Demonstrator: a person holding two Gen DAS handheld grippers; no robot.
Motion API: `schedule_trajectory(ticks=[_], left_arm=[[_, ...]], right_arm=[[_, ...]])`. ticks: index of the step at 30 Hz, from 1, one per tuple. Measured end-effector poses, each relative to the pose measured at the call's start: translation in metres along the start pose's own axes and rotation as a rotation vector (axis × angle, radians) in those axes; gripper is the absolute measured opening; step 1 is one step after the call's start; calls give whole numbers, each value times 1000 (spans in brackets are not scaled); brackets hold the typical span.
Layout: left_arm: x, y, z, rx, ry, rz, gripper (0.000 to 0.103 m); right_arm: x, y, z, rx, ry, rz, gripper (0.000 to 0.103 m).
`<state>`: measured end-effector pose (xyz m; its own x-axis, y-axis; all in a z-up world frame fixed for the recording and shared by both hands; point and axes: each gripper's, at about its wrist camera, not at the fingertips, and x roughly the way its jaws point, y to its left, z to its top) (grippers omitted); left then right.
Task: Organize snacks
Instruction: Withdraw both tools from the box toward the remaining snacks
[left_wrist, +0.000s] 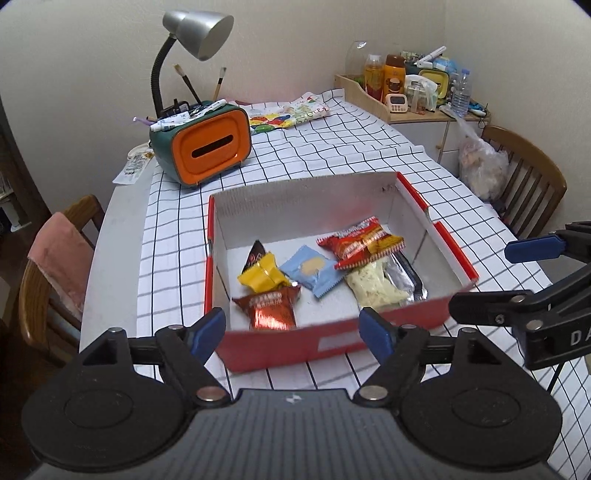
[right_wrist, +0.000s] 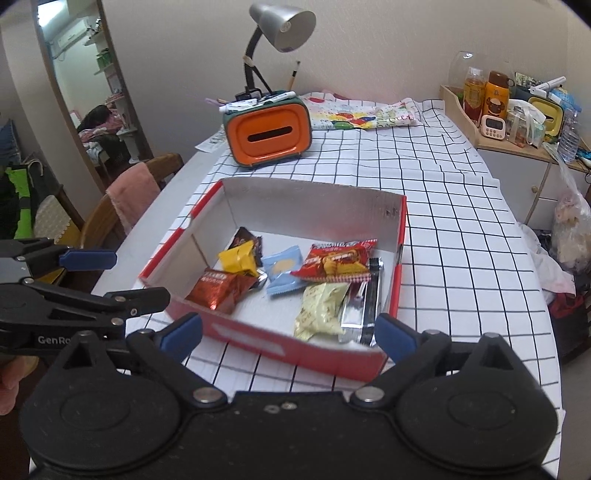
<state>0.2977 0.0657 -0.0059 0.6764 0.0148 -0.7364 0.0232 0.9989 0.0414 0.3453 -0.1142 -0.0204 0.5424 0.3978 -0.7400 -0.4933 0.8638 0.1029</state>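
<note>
Red cardboard box (left_wrist: 332, 343) with white inside sits mid-table on checked cloth (left_wrist: 332, 155), holding 6 wrapped snack packets (right_wrist: 280, 273). Left gripper (left_wrist: 295, 328) and right gripper (right_wrist: 291, 332) jaws apart, empty, at near box wall.

Home dining room, checked tablecloth (left_wrist: 332, 155), wooden chairs (left_wrist: 532, 177), lamp (left_wrist: 199, 33)

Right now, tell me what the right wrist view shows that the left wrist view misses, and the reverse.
Only the right wrist view shows the mirror on the wall and the green bag at the far left. Only the left wrist view shows the wooden chair at the far right. Both share the red box of snack packets, the orange box, the lamp and both open grippers, left gripper, right gripper.
</note>
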Motion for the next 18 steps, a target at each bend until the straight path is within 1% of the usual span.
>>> schedule_trajectory(ticks=[7,13,18], left_arm=[[-23,-8,-38,-23,-3,-21,84],[-39,-12,-75,-33,3,10,85],[-47,-9,-105,-60,36,9,85]], right_arm=[[-21,9,-33,-11,2,40,102],[-32,17,-65,-26,21,60,103],[-32,20,-100,-23,48,62,103]])
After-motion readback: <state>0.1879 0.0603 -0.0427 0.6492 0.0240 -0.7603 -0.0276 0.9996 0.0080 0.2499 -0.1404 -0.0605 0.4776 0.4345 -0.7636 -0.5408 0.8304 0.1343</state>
